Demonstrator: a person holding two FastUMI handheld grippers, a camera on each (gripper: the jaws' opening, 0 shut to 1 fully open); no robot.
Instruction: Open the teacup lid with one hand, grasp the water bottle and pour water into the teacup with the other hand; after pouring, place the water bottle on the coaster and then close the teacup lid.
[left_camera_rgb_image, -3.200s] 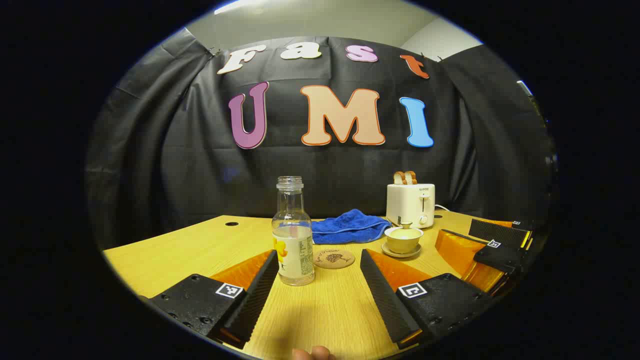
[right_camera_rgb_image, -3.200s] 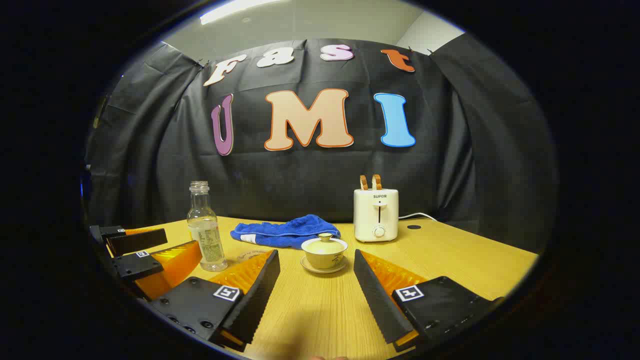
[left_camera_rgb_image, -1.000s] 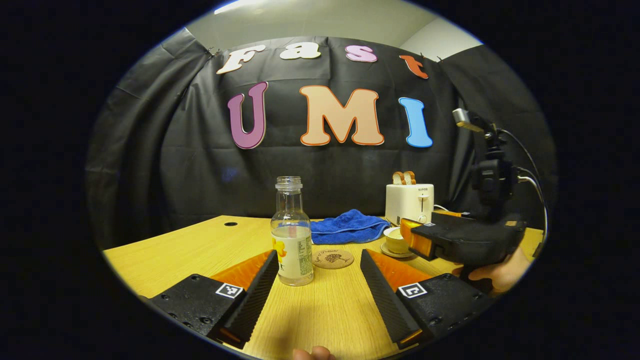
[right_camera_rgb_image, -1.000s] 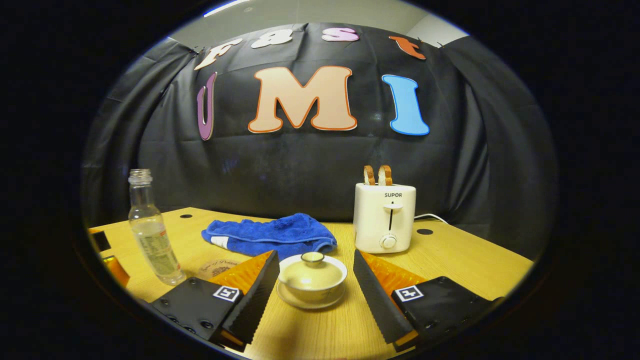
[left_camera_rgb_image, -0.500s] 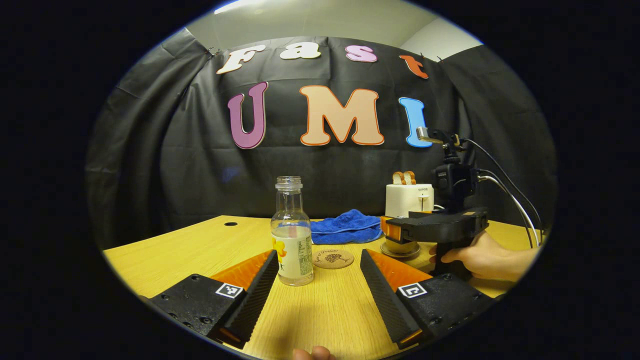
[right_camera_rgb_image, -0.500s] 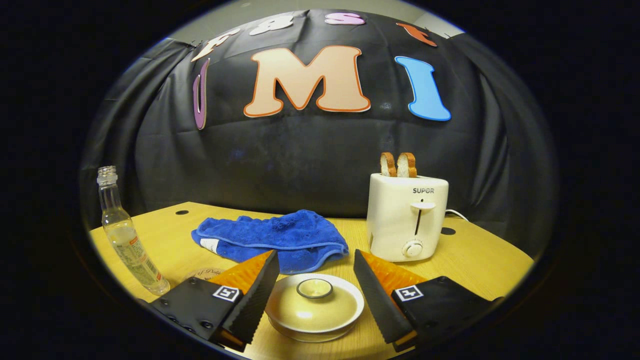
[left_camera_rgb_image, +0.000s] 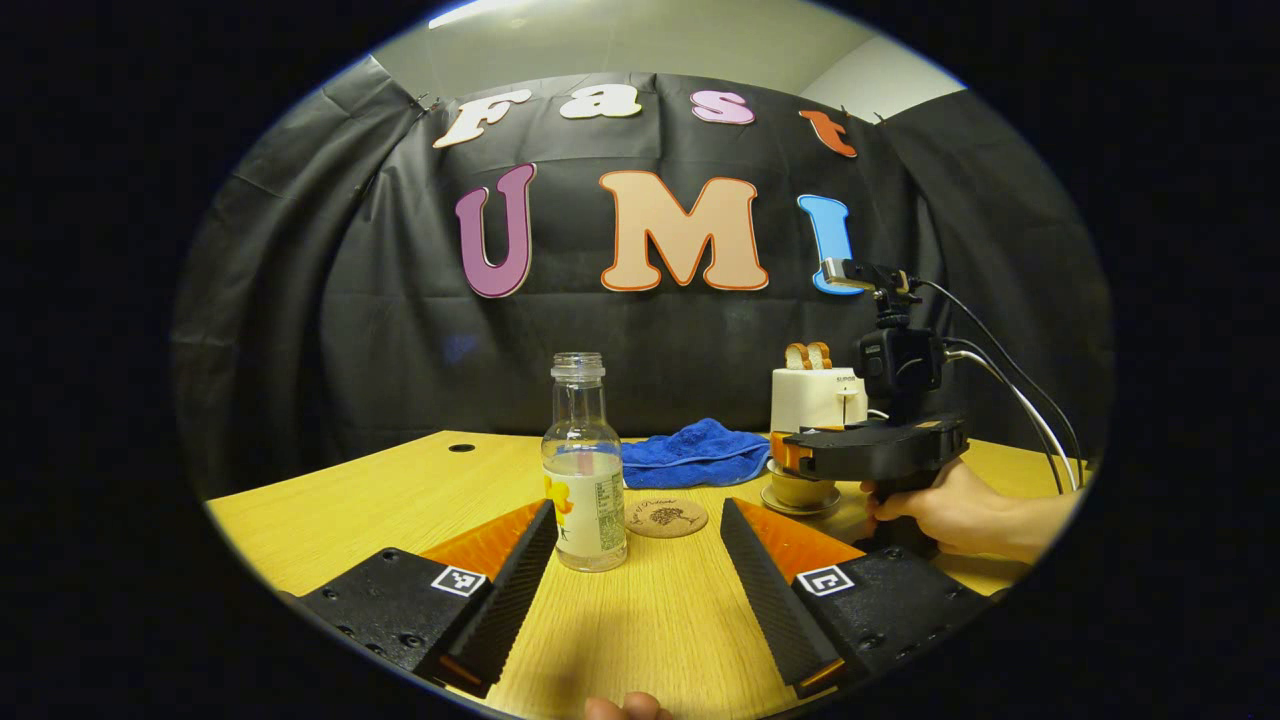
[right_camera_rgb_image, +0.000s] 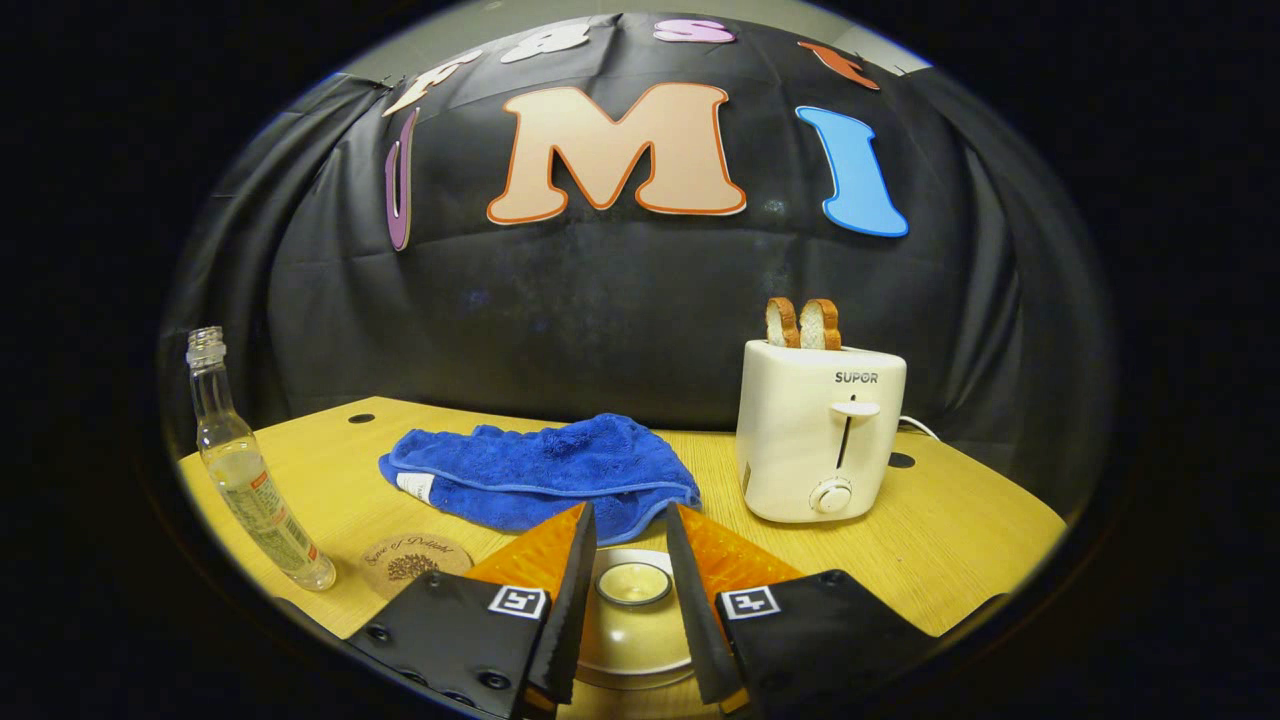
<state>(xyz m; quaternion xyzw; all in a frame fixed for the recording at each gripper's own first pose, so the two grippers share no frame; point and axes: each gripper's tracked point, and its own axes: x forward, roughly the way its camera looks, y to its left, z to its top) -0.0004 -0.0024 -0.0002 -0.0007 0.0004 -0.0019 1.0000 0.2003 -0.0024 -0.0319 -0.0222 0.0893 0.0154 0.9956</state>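
Observation:
A clear water bottle (left_camera_rgb_image: 585, 480), capless and part full, stands on the wooden table (left_camera_rgb_image: 350, 500) just off my left gripper's left finger. My left gripper (left_camera_rgb_image: 637, 510) is open and holds nothing. The round cork coaster (left_camera_rgb_image: 667, 517) lies between its fingertips, a little farther off. The beige teacup (left_camera_rgb_image: 800, 492) sits on its saucer at the right, under my right gripper (left_camera_rgb_image: 790, 458), which a hand (left_camera_rgb_image: 950, 510) holds. In the right gripper view my right gripper (right_camera_rgb_image: 630, 510) is drawn in against both sides of the lid's knob (right_camera_rgb_image: 633, 583). The lid rests on the cup. The bottle (right_camera_rgb_image: 250, 480) and coaster (right_camera_rgb_image: 408, 563) are at the left.
A crumpled blue towel (right_camera_rgb_image: 540, 475) lies behind the teacup. A white toaster (right_camera_rgb_image: 820, 430) with two bread slices stands at the back right, its cord trailing behind. Bare table stretches left of the bottle (left_camera_rgb_image: 330, 510).
My right gripper came forward and down over the teacup, and its fingers narrowed from wide open to the lid's knob. The left gripper, bottle and coaster have not moved.

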